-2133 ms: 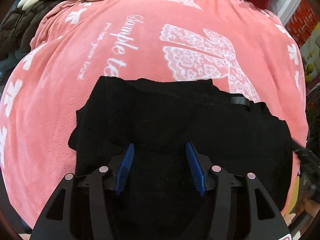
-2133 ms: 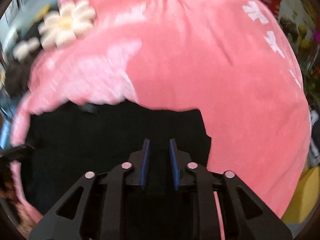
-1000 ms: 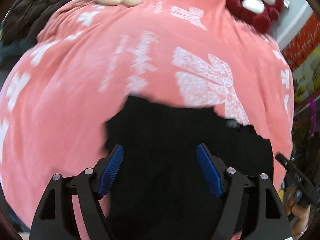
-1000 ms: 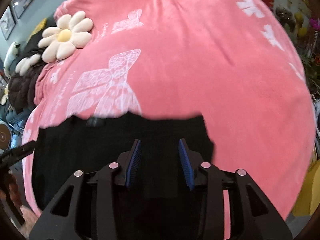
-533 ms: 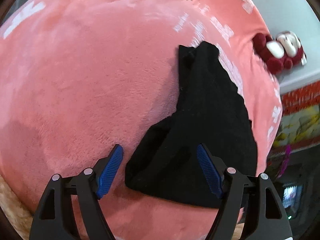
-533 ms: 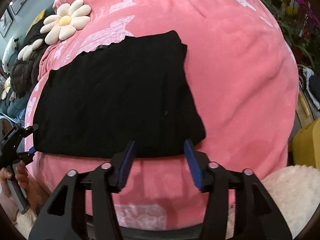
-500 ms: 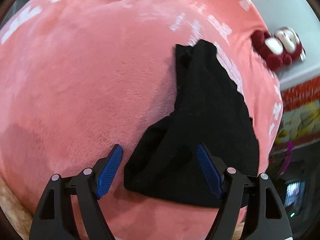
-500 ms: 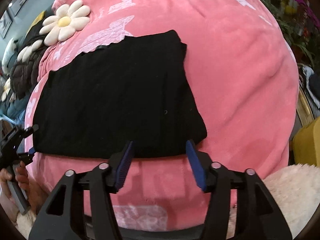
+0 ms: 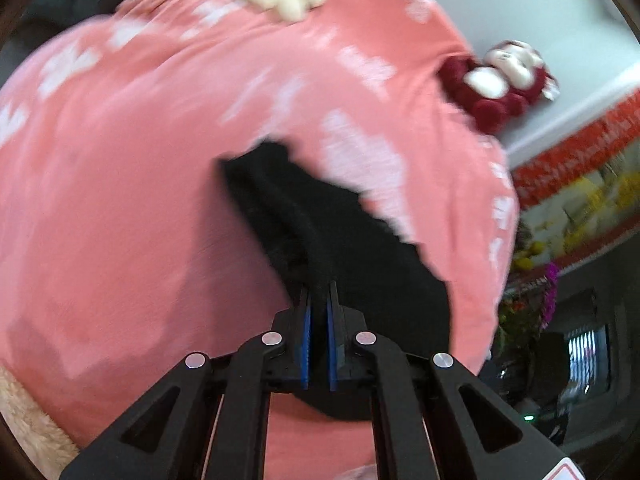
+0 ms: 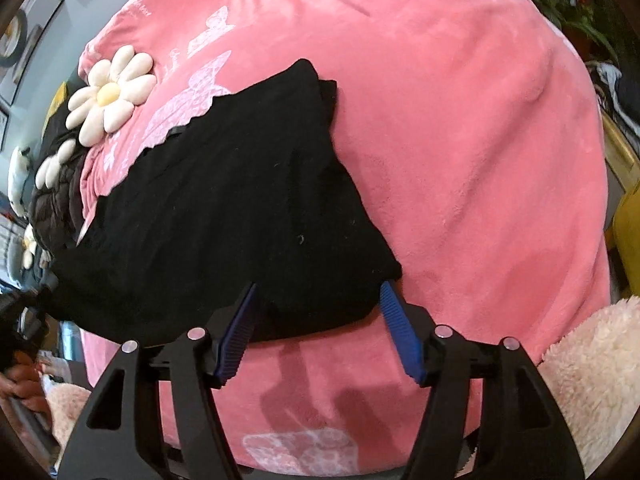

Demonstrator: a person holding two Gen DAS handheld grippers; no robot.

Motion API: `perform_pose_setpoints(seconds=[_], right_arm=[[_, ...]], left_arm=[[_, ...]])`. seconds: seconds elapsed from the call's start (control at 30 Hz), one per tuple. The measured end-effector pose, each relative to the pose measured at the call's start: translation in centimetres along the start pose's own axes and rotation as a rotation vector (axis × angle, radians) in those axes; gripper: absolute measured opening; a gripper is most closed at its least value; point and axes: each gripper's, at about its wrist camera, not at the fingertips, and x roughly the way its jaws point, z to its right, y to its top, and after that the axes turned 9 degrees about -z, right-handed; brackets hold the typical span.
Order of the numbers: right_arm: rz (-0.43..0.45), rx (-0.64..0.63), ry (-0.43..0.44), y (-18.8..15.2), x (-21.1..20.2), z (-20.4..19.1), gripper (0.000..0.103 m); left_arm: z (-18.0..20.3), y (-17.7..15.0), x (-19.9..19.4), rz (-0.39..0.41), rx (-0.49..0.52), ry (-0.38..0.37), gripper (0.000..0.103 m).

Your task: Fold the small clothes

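A black knit garment lies folded on a pink butterfly-print blanket. In the left wrist view my left gripper is shut on the near corner of the black garment, and the cloth rises in a ridge from the blue pads. In the right wrist view my right gripper hovers at the garment's near right corner. Its jaws are opening; the cloth edge lies between the blue fingers, and the pads do not press on it.
A flower-shaped cushion and a dark quilted jacket lie at the blanket's far left. A red plush toy sits at the far edge. A cream fluffy throw lies near right. A person's hand shows at the left.
My left gripper has closed on the garment's corner and lifted it, and its view has swung. My right gripper has spread wider and dropped closer to the garment's near edge.
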Motion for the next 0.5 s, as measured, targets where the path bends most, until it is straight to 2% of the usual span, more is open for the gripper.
perform_pose_setpoints(seconds=[0.1, 0.13, 0.2, 0.33, 0.4, 0.47, 0.5], right_arm=[[0.016, 0.017, 0.023, 0.3, -0.3, 0.3, 0.06], [0.021, 0.023, 0.032, 0.4, -0.4, 0.4, 0.06], [0.036, 0.047, 0.053, 0.7, -0.8, 0.9, 0.06], [0.071, 0.105, 0.083, 1.2, -1.6, 2.2, 0.06], [0.092, 0.136, 0.089, 1.4, -2.1, 3.0, 0.06], [0.124, 0.17, 0.076, 1.5, -2.9, 3.8, 0.06], [0.14, 0.183, 0.07, 1.6, -3.2, 4.2, 0.061]], left_arm=[[6.7, 0.6, -0.9, 0.023, 0.13, -0.041, 0.003], [10.1, 0.4, -0.9, 0.022, 0.198, -0.065, 0.003], [14.3, -0.4, -0.4, 0.012, 0.284, -0.1, 0.002], [22.4, -4.3, 4.5, -0.107, 0.468, -0.151, 0.0], [24.1, -6.5, 7.8, -0.172, 0.516, -0.111, 0.0], [23.9, -9.0, 12.2, -0.247, 0.526, -0.014, 0.0], [23.6, -9.6, 13.0, -0.259, 0.517, 0.011, 0.0]])
